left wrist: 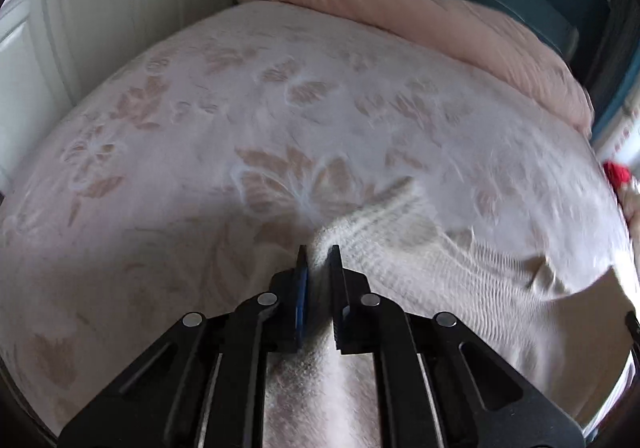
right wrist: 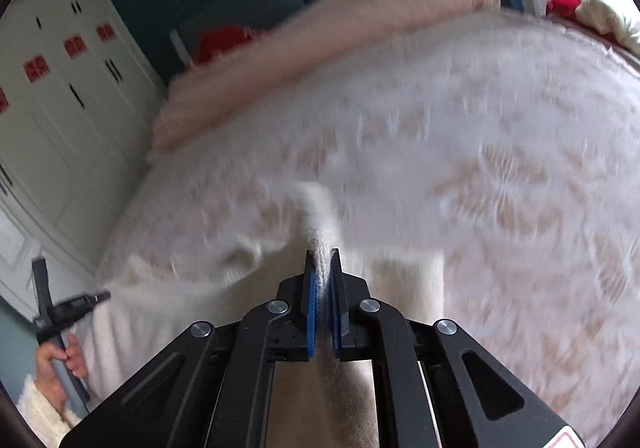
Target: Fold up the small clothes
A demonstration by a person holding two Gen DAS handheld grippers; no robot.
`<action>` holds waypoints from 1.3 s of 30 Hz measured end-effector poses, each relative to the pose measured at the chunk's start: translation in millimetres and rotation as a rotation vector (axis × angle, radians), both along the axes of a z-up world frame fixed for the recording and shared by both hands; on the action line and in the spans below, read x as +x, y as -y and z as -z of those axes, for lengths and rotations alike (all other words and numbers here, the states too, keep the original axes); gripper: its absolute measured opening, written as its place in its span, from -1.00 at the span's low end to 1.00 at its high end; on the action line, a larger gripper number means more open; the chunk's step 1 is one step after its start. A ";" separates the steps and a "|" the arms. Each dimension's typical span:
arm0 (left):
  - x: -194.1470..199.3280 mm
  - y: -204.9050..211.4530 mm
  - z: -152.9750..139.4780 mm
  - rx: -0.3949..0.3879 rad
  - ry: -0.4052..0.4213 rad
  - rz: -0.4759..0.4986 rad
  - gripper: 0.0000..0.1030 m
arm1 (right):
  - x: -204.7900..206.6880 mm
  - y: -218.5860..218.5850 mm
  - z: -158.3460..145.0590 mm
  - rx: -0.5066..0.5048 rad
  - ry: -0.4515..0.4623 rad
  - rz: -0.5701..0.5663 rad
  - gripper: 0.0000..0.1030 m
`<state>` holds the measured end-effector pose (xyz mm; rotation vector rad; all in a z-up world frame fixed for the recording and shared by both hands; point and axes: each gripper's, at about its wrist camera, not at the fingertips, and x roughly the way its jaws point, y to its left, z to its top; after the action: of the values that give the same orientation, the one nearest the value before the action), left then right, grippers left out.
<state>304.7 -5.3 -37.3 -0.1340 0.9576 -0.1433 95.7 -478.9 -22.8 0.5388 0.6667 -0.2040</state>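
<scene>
I have the cream ribbed knit garment (left wrist: 420, 268) pinched at two points above the bed with its pale floral bedspread (left wrist: 280, 108). My left gripper (left wrist: 319, 254) has its fingers clenched on one bunched edge; my right gripper (right wrist: 323, 254) grips another fold the same way. The cloth hangs slack between them. To fold well, I judge I should draw both grips apart evenly, level them, then lay the knit flat without twisting.
</scene>
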 end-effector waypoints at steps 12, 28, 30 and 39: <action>-48.7 28.1 -25.2 -0.011 0.110 0.097 -0.11 | -3.4 -68.6 -1.0 -0.119 -0.024 -0.080 -0.50; -43.3 55.8 41.0 0.035 -0.030 0.144 -0.08 | -43.0 27.0 43.6 -0.006 -0.156 0.131 -0.72; -57.7 42.5 27.3 -0.006 -0.009 0.131 -0.08 | -83.7 31.0 26.9 0.020 -0.108 0.146 -0.41; -138.6 -82.9 11.9 -0.115 -0.011 -0.165 0.43 | -115.9 -34.5 78.4 0.147 -0.200 0.003 0.06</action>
<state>166.1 77.6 -49.2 -0.3187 0.9451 -0.0453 -20.2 -444.4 -101.2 0.6659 0.8801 -0.2150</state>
